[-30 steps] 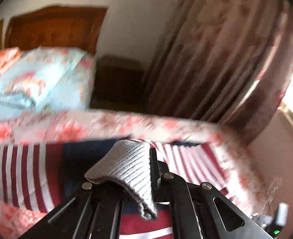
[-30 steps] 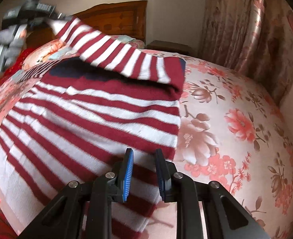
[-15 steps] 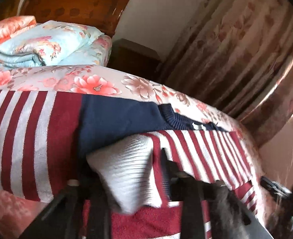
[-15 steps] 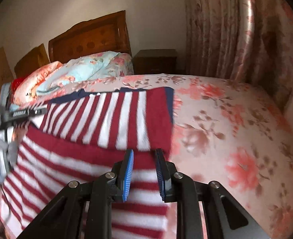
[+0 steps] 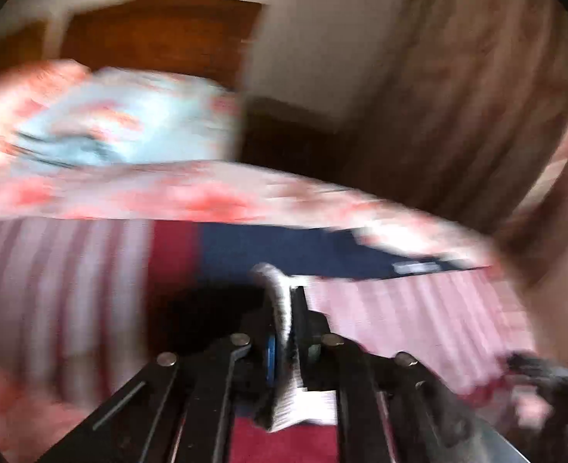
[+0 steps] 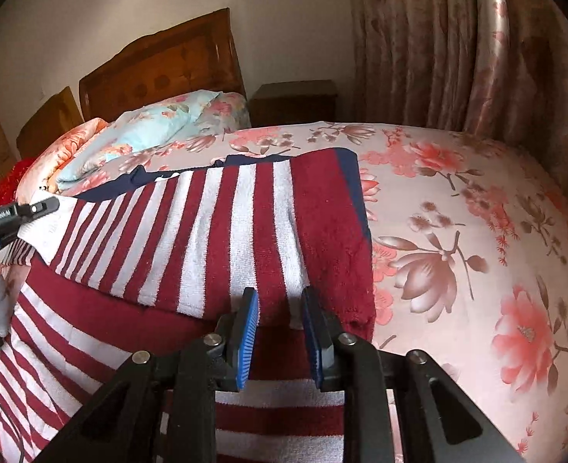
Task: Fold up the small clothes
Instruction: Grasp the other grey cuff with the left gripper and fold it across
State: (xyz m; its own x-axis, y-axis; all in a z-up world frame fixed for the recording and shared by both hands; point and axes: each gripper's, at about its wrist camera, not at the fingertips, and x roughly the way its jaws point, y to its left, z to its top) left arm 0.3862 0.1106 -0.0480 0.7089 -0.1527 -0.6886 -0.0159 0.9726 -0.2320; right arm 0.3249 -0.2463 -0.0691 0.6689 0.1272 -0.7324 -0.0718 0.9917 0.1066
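On the bed [image 6: 457, 200], the striped sweater [image 6: 214, 231] lies spread over the floral cover, its sleeve [image 6: 160, 227] folded across the body. The left hand-held gripper [image 5: 284, 308] is clamped on the sleeve's grey ribbed cuff [image 5: 280, 301], and that view is smeared with blur. The risk, I'd say: a hasty release drops the cuff crooked, or a tug drags the whole fold out of line, with nothing pinning the body. The right hand-held gripper [image 6: 280, 301] hangs low, jaws parted and empty, pointing along the sleeve's lower edge; the left one reaches in level from the sweater's far side.
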